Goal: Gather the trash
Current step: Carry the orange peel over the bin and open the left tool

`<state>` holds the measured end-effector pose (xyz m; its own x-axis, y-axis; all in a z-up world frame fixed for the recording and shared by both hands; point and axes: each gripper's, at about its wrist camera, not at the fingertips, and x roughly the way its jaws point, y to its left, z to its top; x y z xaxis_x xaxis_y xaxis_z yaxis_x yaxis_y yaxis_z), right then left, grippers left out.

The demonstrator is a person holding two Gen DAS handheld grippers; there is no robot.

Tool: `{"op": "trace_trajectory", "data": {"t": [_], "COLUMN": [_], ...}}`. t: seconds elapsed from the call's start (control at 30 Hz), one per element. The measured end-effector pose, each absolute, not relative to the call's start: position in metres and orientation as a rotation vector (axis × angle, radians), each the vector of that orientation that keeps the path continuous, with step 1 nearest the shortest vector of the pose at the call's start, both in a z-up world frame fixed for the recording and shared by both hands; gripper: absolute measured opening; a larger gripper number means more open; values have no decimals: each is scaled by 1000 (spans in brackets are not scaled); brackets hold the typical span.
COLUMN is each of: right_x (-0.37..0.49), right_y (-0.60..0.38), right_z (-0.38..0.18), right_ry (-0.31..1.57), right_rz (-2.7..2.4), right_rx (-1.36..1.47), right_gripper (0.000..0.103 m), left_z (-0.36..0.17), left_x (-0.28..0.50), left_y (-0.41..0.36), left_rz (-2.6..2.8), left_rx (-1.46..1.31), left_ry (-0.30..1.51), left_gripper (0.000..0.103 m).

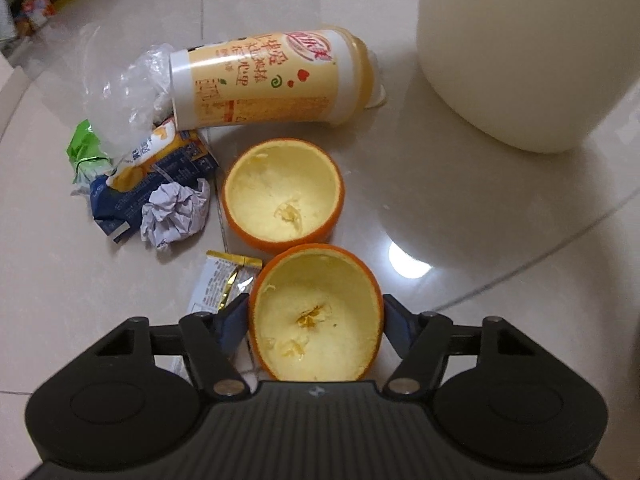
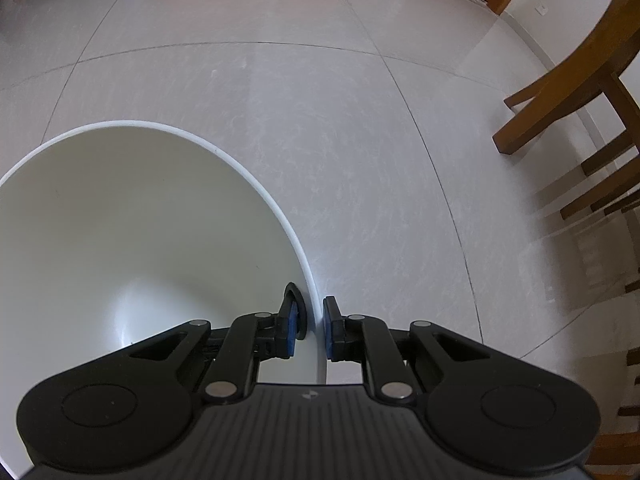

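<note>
- Only your left view shows the litter: your left gripper (image 1: pixel 316 324) fingers clasp a hollow, pithy orange peel half (image 1: pixel 316 316).
- Only your right view shows the right gripper (image 2: pixel 314 326) fingers pinching the smooth white bin (image 2: pixel 160 216) rim.

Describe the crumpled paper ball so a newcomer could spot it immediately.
Start at the fallen yellow bottle on the floor. Below its base lies a wrapper pile; the paper ball sits at its lower edge, left of the far orange peel. It alone is plain white and unprinted.

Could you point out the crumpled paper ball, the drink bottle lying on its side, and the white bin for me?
Paper ball (image 1: pixel 176 216), left wrist view, middle of the crumple.
Bottle (image 1: pixel 260 80), left wrist view, its yellow label.
Bin (image 2: pixel 224 156), right wrist view, its white rim.
</note>
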<state>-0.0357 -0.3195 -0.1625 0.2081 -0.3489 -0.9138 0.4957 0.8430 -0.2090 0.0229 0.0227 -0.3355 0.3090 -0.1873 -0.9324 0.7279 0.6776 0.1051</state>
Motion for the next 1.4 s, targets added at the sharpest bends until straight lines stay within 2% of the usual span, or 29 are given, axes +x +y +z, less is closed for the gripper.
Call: {"op": "trace_trajectory", "data": {"t": [0.23,0.67,0.87,1.0,1.17,1.23,1.3,1.4], "right_x": [-34,-38,-40,-38,-39,-41,-41,-42], "right_y": [-321,-324,-328,-325,-323,-325,-326,-327], "right_z": [-162,-161,-160,-160,-159,-160,-160,-160], "right_ry": [1235,1240,1244,1247,1244,1243,1244,1242], "right_rz": [-583,-562,-553,-560,-562,-562,-562,-559], "right_rx": [151,167,174,160,160,167,173,177], "right_gripper": [16,14,14,14,14,14,14,14], "left_z": [-273,-114,-63,-51,-63,-68,-69,-65], "left_x": [27,52,45,32,20,19,20,24], "left_y": [29,-26,-76,-115,-150,-155,-154,-148], "left_rz": [-800,-1087,-1195,-1270,-1291,-1294,-1289,-1294], "left_rx": [589,700,657,647,663,659,640,623], "left_ry": [1184,967,885,859,894,922,927,893], "left_gripper": [68,68,69,69,70,75,85,91]}}
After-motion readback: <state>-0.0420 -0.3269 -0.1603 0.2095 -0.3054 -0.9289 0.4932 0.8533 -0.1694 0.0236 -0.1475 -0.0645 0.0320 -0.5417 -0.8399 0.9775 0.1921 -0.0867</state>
